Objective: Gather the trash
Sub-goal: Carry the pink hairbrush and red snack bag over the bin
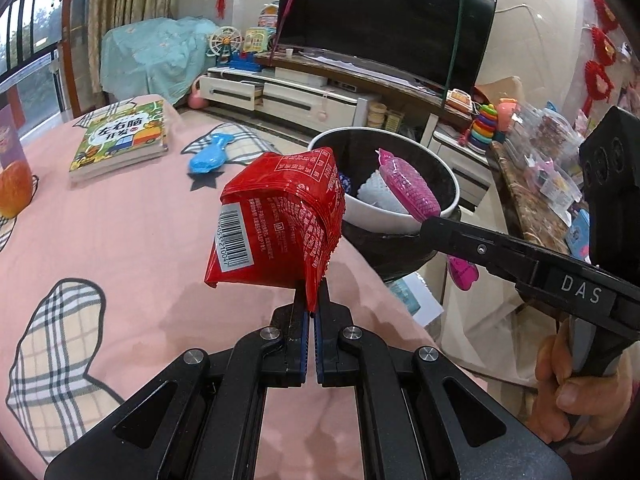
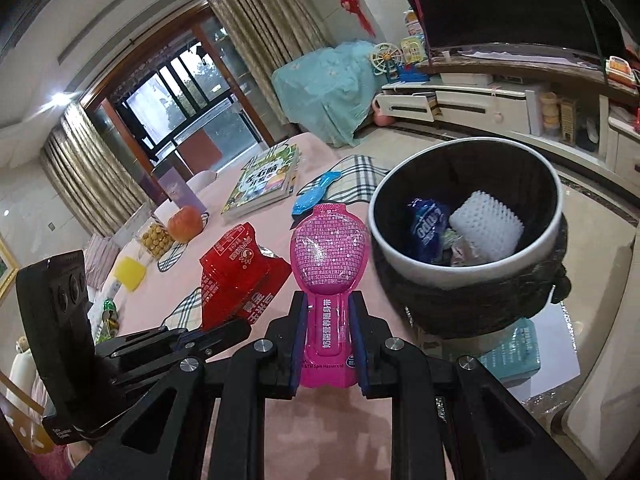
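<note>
My left gripper (image 1: 312, 300) is shut on a red snack wrapper (image 1: 280, 220) and holds it above the pink tablecloth, just left of the trash bin (image 1: 384, 220). My right gripper (image 2: 328, 312) is shut on a pink plastic wrapper (image 2: 328, 252) and holds it beside the bin's (image 2: 400, 256) near rim. In the left wrist view the pink wrapper (image 1: 408, 184) hangs over the bin's rim. The bin holds a white foam net (image 2: 488, 228) and a blue packet (image 2: 428, 228). The red wrapper (image 2: 236, 272) shows left of the pink one.
On the pink-clothed table (image 1: 120, 248) lie a children's book (image 1: 120, 140), a blue wrapper (image 1: 208, 158) and an orange fruit (image 1: 14, 192). Snacks (image 2: 156, 240) and a yellow item (image 2: 128, 274) sit further along. A TV cabinet (image 1: 304, 96) stands behind the bin.
</note>
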